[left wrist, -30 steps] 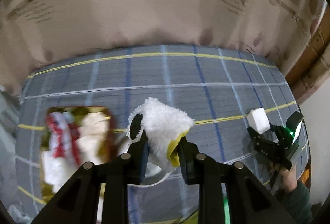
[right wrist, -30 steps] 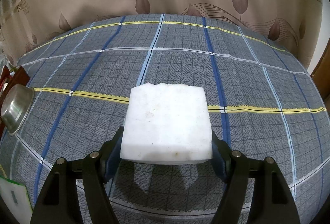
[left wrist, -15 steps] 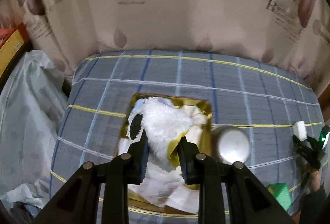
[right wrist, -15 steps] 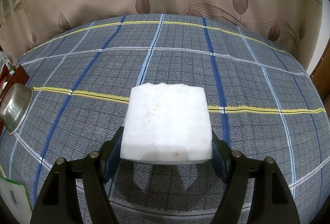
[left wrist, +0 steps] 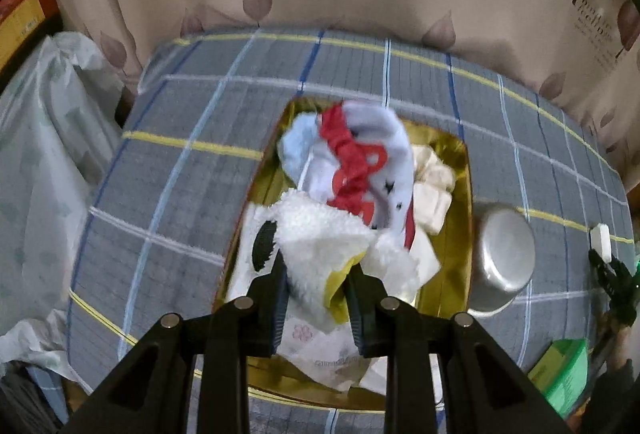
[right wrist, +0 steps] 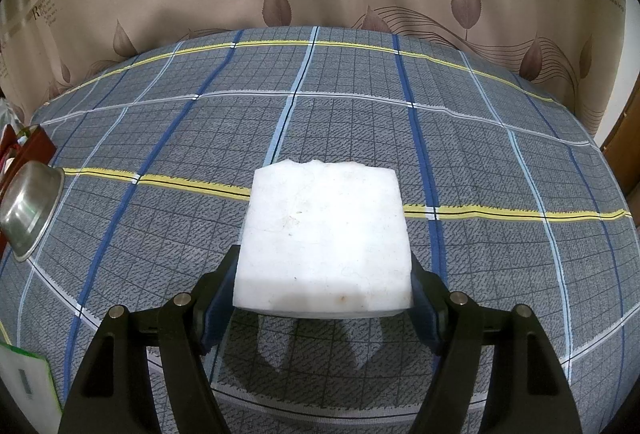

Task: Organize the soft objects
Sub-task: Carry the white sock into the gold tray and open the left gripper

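Note:
My left gripper (left wrist: 316, 266) is shut on a fluffy white plush cloth (left wrist: 316, 230) with a black patch and a yellow edge. It hangs just over a gold tray (left wrist: 454, 254) that holds a white sock with red print (left wrist: 372, 162), a pale blue cloth, cream foam pieces (left wrist: 432, 194) and tissue packets. My right gripper (right wrist: 322, 270) is shut on a white foam block (right wrist: 324, 234), held above the checked tablecloth. The left wrist view shows that gripper (left wrist: 604, 262) small at the far right.
A steel bowl (left wrist: 504, 254) lies tipped just right of the tray and shows again as the bowl (right wrist: 28, 210) at the left edge. A green packet (left wrist: 564, 374) sits near the front edge. A plastic-covered heap (left wrist: 40, 154) stands left of the table, a curtain behind.
My left gripper has swung left across the table and down, from open cloth to right above the gold tray, still holding the plush cloth. The right gripper and its block stayed put.

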### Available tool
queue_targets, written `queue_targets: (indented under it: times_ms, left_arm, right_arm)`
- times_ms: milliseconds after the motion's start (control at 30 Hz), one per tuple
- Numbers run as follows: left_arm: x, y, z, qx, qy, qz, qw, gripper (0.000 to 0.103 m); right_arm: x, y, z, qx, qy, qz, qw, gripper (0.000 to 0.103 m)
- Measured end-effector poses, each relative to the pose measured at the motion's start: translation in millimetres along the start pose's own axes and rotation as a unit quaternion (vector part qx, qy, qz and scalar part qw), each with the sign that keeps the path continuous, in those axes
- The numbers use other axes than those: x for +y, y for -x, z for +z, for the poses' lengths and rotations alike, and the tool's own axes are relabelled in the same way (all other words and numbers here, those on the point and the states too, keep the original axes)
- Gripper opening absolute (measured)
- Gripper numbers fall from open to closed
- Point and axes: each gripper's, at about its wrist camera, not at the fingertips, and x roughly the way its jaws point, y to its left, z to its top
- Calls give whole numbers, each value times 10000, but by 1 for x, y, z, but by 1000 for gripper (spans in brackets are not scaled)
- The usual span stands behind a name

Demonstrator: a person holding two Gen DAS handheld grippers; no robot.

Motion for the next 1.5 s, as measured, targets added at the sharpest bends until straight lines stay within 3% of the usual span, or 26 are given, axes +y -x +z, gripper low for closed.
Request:
queue_targets:
  times_ms: [167,267,433,800,967,1200,1500]
  left_arm:
    - [0,-12,-9,171,-126,14,9998,32]
    - [-5,-18,-14,309,-327,122,9989,42]
    - [-10,-9,-16,237,-491,112,9985,48]
    - [-8,41,-21,-436,-519,255,9974,49]
    - [-12,65,-45,-877,-446,675,9929,49]
    - [-7,83,-82,-1328,-158,679,9887,49]
    - [4,69,-103,-1370,109,998,9855,49]
  right_arm:
    - [1,0,0,1,3,-5,10000,72]
    - [1,-1,0,1,4,-5,10000,72]
    - [0,-1,0,3,4,-5,10000,71]
    - [0,-1,-1,5,-1,-3,10000,72]
    - [0,-1,-1,6,-1,-4,10000,72]
    - [-2,-1,0,28,-39,5,10000,72]
    - [-2,5,4,149,-311,-174,9993,65]
